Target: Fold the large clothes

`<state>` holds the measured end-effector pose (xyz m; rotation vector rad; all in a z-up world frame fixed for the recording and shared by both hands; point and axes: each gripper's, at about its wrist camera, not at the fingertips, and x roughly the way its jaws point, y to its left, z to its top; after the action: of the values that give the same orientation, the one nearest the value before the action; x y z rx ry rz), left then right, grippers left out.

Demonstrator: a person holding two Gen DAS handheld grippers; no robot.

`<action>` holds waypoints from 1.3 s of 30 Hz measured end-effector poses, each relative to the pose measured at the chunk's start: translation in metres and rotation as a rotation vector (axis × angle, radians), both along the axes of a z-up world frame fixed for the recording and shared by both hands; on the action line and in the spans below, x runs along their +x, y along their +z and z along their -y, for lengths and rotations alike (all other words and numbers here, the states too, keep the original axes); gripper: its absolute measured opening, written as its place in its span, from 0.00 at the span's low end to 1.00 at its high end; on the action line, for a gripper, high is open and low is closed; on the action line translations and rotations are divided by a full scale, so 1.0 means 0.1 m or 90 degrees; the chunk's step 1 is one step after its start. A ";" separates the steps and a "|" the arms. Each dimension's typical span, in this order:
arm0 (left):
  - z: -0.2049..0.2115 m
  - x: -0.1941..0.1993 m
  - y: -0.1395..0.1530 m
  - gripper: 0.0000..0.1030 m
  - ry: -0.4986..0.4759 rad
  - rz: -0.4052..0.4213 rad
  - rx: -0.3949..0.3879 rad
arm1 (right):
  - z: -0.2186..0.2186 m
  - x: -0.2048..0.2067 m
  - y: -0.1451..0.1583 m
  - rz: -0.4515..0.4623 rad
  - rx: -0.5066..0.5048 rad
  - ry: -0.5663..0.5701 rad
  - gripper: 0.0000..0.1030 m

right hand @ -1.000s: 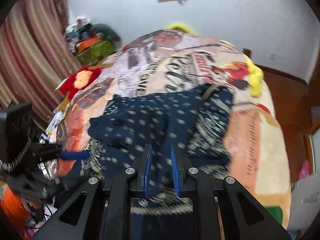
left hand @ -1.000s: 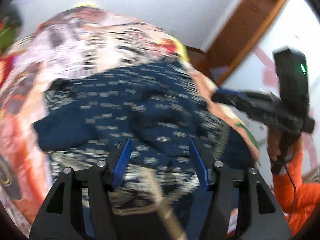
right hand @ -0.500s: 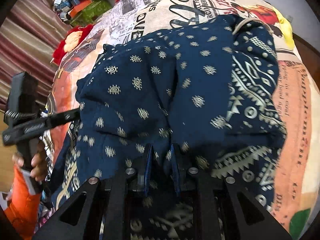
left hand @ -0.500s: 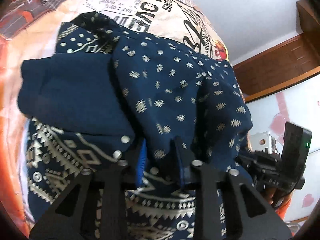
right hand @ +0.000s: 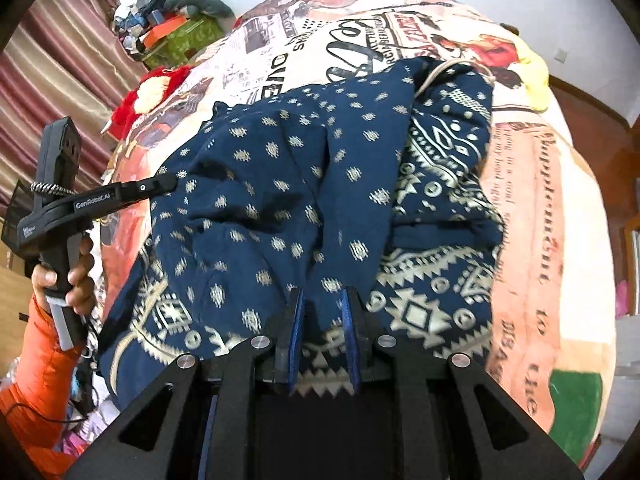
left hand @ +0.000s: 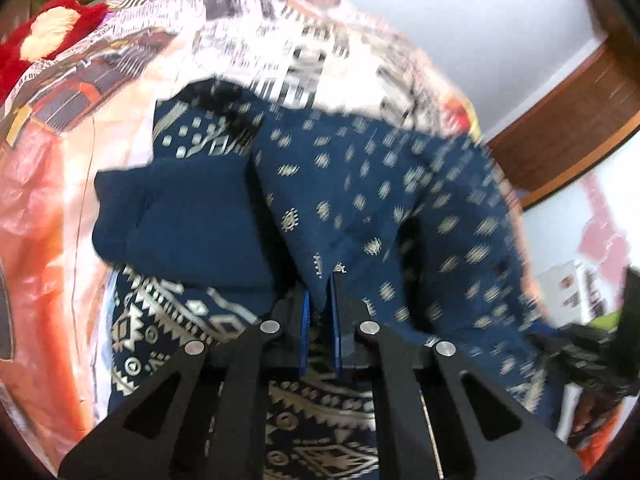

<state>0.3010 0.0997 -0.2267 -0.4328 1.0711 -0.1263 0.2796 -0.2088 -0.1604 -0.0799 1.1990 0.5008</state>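
Navy cotton garment with cream diamond print (right hand: 288, 184) lies bunched on the newspaper-print bedspread (right hand: 536, 216); left gripper (left hand: 320, 320) pinches its pointed corner, right gripper (right hand: 322, 320) is clamped on its patterned hem, red plush toy (left hand: 48, 36) beyond

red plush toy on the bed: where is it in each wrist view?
Left wrist: red plush toy sits top left, at the bed's far corner, beyond the navy garment.
Right wrist: red plush toy sits upper left, on the bedspread's left edge, above the left tongs.
Shared landmark: the newspaper-print bedspread behind the garment.
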 end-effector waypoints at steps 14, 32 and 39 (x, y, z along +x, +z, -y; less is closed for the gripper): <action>-0.15 -0.75 0.47 0.60 -0.031 0.086 0.159 | 0.48 -0.49 0.25 0.042 -0.009 -0.075 0.17; -0.82 -1.82 -0.58 0.62 0.080 -0.087 -0.026 | 0.87 -1.31 0.21 0.051 0.070 -0.180 0.66; -0.90 -1.84 -0.70 0.62 0.116 -0.086 -0.159 | 0.62 -1.44 0.11 0.086 0.038 -0.166 0.75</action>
<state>0.1169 0.1896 -0.2966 -0.7702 1.1476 -0.0694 0.1357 -0.2706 -0.1489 0.0924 1.0432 0.2976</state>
